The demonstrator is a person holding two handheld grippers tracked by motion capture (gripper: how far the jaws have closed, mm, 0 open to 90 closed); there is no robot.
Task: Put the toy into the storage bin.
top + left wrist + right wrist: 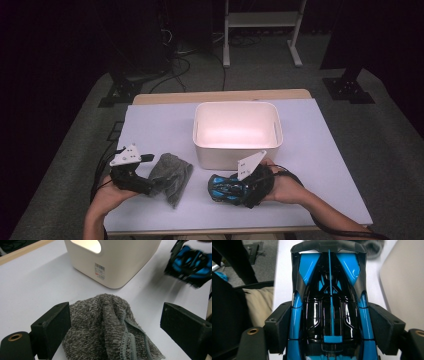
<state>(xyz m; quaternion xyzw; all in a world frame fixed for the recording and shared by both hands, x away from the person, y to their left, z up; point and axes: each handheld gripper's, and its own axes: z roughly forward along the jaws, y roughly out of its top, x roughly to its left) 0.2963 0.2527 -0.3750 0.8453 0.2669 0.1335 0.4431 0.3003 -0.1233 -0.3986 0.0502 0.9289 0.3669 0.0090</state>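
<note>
Gripping a glossy blue-and-black toy sports car [329, 315] across its flanks, the right gripper [250, 184] is pinching it with both black pads pressed against the sides, holding it at about five o'clock on the pale lavender tabletop [320, 150], just in front of the white rectangular plastic bin [237, 131]. In the left gripper view the car [192, 263] is appearing blurred and looks lifted off the surface. Over at seven o'clock the left gripper [145, 186] is waiting with its jaws spread wide around a crumpled grey terry cloth [110, 327], and the pads are not pressing it.

The slick bodywork is the worry, to my eye: the pads are bearing on smooth curved panels, so a tilt on the way up could let the car slip or swing nose-down. The bin's near wall is standing right at twelve o'clock from the car, and coming in too low would knock the car against the rim.

There is open tabletop at three o'clock, and the bin's mouth is empty. The table's front edge is lying close under both forearms.
</note>
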